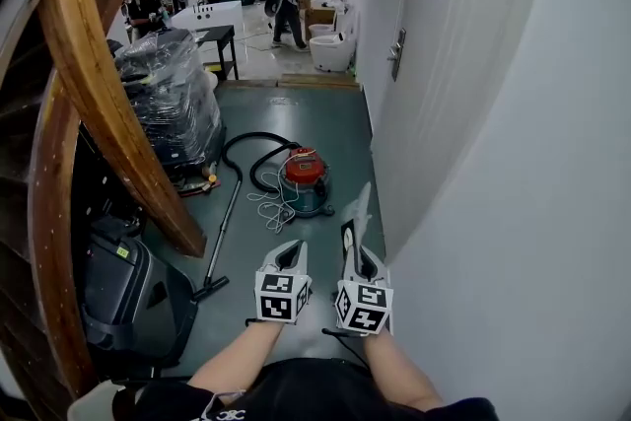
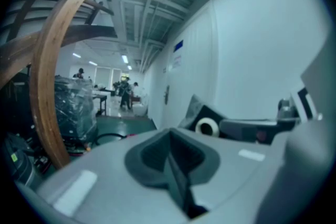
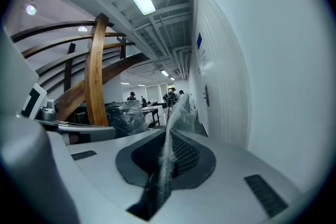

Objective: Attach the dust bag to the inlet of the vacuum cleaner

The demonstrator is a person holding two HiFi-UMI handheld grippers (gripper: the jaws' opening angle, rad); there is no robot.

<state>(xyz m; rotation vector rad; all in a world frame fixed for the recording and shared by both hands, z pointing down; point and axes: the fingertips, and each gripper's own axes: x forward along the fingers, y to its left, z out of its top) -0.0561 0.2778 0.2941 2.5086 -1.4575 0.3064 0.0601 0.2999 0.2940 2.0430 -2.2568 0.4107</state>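
Head view alone shows vacuum cleaner (image 1: 304, 178); right hand-held gripper (image 3: 169, 150) pinches dust bag (image 3: 178, 110), left hand-held gripper (image 2: 171, 147) pressed together.

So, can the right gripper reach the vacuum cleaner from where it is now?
Probably not yet. The right gripper, shut on the dust bag, is well short of the vacuum cleaner on the floor ahead. Nothing blocks the way.

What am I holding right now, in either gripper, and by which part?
The right gripper is shut on the dust bag, pinching an edge of its thin grey cloth. The left gripper is shut and holds nothing.
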